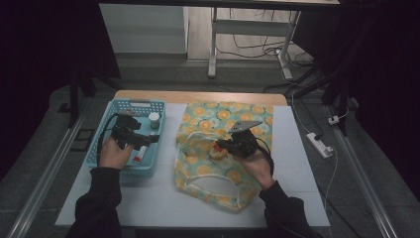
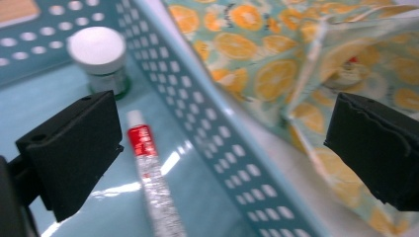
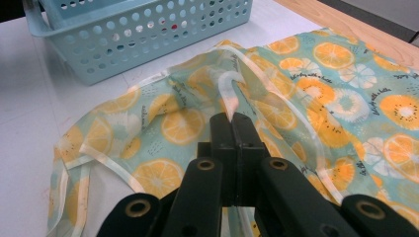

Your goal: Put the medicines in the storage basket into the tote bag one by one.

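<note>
We pinch the orange-print fabric tote bag's (image 3: 316,94) pale handle strap (image 3: 230,96) on the white worktop (image 1: 297,158).

Our right gripper (image 3: 232,118) has its jaws pressed together on that strap; our left gripper (image 2: 222,148) holds its jaws spread over the light-blue perforated plastic basket (image 2: 197,123), above a red-and-silver tube (image 2: 150,173) near a white-lidded jar (image 2: 99,54).

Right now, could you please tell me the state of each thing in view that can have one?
Left gripper: open, over the basket's wall.
Right gripper: shut on the bag's handle, lifting it.
Bag: flat on the table, mouth held open, something inside.
Bag's handle: pinched and raised.
Basket: upright, holding the jar and tube.
Jar: upright, lid on.
Tube: lying flat, cap on.
</note>
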A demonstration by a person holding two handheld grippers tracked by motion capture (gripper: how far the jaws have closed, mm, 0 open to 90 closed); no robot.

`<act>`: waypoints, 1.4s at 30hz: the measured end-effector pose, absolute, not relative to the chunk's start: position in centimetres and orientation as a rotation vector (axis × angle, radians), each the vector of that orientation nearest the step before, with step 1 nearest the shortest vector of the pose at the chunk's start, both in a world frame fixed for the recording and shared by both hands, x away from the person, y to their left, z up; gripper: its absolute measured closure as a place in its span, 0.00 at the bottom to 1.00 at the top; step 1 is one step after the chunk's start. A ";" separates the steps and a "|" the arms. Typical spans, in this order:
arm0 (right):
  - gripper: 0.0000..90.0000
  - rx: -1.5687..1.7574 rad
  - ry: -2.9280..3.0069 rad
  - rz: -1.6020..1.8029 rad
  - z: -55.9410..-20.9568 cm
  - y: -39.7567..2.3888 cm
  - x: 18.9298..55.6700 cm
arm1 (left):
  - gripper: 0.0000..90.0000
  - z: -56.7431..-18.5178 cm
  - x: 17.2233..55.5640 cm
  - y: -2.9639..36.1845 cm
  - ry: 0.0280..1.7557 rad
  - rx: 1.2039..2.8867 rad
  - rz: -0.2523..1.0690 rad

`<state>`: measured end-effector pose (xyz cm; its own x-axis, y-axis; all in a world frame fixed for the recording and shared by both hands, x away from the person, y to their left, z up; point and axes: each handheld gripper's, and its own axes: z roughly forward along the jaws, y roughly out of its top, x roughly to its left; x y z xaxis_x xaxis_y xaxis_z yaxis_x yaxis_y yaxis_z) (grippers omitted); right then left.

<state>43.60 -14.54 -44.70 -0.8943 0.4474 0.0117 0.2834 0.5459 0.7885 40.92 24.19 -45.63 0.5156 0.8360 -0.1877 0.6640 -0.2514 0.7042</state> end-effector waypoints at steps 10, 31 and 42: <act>1.00 0.619 2.601 1.261 -45.0 -14.3 43.6 | 0.01 -47.5 42.1 25.6 1.305 2.016 0.319; 1.00 0.618 2.592 1.269 -44.8 -14.4 43.5 | 0.00 -50.9 44.2 24.9 1.470 2.250 0.205; 1.00 0.618 2.595 1.262 -44.9 -14.5 43.5 | 0.22 -51.7 44.4 24.1 1.524 2.360 0.196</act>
